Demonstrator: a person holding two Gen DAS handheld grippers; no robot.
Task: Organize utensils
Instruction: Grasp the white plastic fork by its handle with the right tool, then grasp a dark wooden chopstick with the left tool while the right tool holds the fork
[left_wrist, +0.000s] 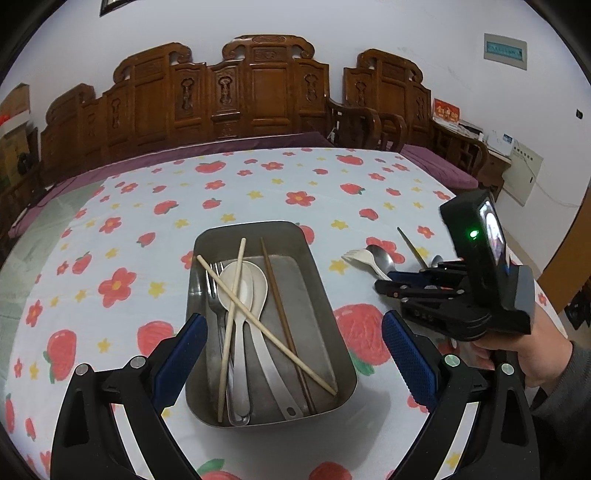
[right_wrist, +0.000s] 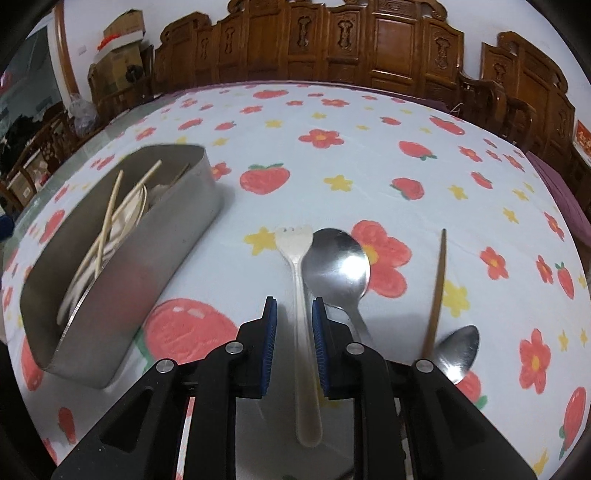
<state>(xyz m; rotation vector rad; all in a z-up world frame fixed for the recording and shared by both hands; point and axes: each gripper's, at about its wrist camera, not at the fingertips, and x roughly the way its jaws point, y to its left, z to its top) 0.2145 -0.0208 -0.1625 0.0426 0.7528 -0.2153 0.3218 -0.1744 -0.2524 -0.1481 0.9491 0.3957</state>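
Right gripper (right_wrist: 294, 343): narrow gap straddling white plastic fork (right_wrist: 300, 295), not gripping, poised to grasp | Left gripper (left_wrist: 295, 354): wide, empty, over metal tray (left_wrist: 207, 236) holding utensils

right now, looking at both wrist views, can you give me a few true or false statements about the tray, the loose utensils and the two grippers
1. The metal tray already holds chopsticks, a fork and white spoons. True.
2. The right gripper has the white plastic fork between its fingers. True; its handle lies between the open blue pads.
3. The left gripper is clamped on a chopstick. False; it is open and holds nothing, above the tray.
4. The large metal spoon is inside the tray. False; it lies on the tablecloth beside the plastic fork.
5. A brown chopstick lies on the cloth right of that spoon. True.
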